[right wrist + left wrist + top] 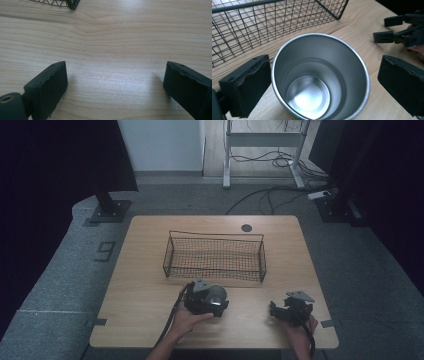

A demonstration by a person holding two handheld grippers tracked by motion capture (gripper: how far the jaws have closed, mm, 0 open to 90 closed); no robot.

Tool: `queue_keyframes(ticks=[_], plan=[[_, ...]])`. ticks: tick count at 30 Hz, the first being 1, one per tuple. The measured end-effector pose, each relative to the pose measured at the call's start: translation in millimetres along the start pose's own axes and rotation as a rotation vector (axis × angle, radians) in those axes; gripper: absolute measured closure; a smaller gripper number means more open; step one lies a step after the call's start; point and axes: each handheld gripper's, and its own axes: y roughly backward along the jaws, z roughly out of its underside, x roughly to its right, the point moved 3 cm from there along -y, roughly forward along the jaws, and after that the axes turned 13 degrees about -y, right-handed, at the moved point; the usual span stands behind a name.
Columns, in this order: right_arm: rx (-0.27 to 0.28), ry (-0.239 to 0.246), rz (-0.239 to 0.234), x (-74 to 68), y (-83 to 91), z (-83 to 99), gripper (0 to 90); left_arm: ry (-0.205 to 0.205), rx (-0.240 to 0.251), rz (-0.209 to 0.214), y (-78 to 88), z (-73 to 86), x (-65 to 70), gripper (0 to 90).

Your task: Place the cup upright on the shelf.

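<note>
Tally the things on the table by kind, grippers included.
Shiny round steel cup: 1
Black wire-mesh rectangular basket: 1
Black two-jaw hand-held grippers: 2, left gripper with jaws open either side of the cup, right gripper open over bare wood
Total: 4

steel cup (pixel 320 80) base cut off by bottom edge, wire basket (pixel 262 22) cropped at top and left
</note>
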Motion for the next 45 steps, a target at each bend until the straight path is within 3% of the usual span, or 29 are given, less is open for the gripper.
queue_keyframes(ticks=[9,20,24,30,45], plan=[[0.0,-0.002,0.001,0.1,0.0,0.0,5.3,0.002,-0.009,0.004,-9.4,1.0,1.8,0.0],[0.0,-0.002,0.002,0.1,0.0,0.0,5.3,-0.005,-0.01,-0.034,-14.3,3.3,2.3,12.4],[0.001,-0.002,0.001,0.1,0.0,-0.1,5.3,-0.044,0.001,-0.031,-13.6,3.7,4.2,13.7],[0.0,-0.002,0.001,0.1,0.0,-0.1,5.3,-0.058,0.006,-0.018,-13.1,3.7,6.7,13.9],[0.001,-0.002,0.001,0.1,0.0,-0.1,5.3,-0.052,0.073,-0.011,11.5,-9.8,1.9,14.1]])
